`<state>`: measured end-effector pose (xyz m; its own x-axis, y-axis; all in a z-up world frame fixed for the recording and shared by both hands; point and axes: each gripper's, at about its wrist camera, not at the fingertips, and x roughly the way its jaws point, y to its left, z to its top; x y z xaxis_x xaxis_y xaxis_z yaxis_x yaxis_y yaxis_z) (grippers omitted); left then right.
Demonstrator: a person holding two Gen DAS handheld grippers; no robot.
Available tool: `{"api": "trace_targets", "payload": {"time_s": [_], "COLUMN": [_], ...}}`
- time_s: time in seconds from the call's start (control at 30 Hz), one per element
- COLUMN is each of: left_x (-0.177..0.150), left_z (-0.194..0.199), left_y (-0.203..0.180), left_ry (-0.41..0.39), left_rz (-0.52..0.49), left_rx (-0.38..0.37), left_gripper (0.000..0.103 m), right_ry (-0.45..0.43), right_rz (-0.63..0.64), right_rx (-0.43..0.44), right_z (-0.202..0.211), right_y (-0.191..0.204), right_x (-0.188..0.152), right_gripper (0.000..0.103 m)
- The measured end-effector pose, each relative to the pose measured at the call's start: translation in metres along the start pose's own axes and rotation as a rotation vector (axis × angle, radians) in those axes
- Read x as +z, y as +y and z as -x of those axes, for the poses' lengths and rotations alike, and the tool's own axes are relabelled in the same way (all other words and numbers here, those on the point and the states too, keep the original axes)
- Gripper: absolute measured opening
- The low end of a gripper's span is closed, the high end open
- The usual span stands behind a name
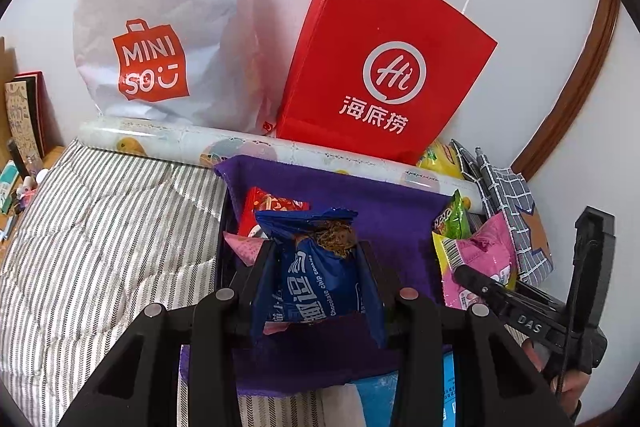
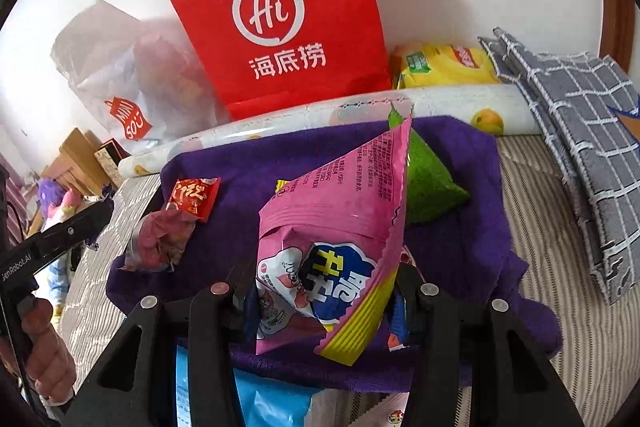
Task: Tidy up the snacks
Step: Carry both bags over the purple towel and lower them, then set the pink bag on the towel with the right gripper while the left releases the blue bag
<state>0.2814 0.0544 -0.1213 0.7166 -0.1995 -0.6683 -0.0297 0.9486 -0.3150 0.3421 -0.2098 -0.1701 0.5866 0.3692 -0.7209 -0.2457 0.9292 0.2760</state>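
Note:
My left gripper (image 1: 318,259) is shut on a blue chocolate chip cookie packet (image 1: 316,279) and holds it above the purple cloth (image 1: 380,203). My right gripper (image 2: 324,279) is shut on a pink snack bag (image 2: 344,211), also above the purple cloth (image 2: 472,227). The pink bag also shows at the right of the left wrist view (image 1: 484,259). On the cloth lie a small red packet (image 2: 194,197), a crumpled pink wrapper (image 2: 160,247) and a green bag (image 2: 432,187). The red packet shows behind the cookie packet (image 1: 264,207).
A red paper bag (image 1: 376,67) and a white MINISO plastic bag (image 1: 160,39) lean on the wall. A rolled fruit-print sheet (image 1: 168,143) lies before them. A yellow chip bag (image 2: 440,65) and grey checked cloth (image 2: 580,115) lie at the right. The bedding is striped (image 1: 100,227).

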Motion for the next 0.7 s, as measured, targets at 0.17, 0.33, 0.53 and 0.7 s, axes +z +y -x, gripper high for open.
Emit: {"api": "trace_targets", "payload": {"time_s": [0.17,0.33,0.53,0.7], "left_x": [-0.001,0.000,0.000,0.000], "left_z": [-0.001,0.000,0.001,0.001], "left_y": [-0.001,0.000,0.001,0.001], "left_ry": [0.002,0.003,0.006,0.004], "left_rz": [-0.002,0.001,0.006,0.009], "left_rx": [-0.005,-0.014,-0.016,-0.019], "left_gripper": [0.038,0.038,0.038,0.038], "right_ry": [0.021,0.027,0.028,-0.013], "right_rz": [0.011,0.022,0.057,0.097], "right_rx": [-0.009,-0.020,-0.034,-0.056], "right_z": [-0.006,-0.007,-0.008,0.005], "right_y": [0.000,0.002,0.007,0.009], "right_x": [0.000,0.000,0.000,0.000], "right_gripper": [0.049,0.051,0.058,0.065]}}
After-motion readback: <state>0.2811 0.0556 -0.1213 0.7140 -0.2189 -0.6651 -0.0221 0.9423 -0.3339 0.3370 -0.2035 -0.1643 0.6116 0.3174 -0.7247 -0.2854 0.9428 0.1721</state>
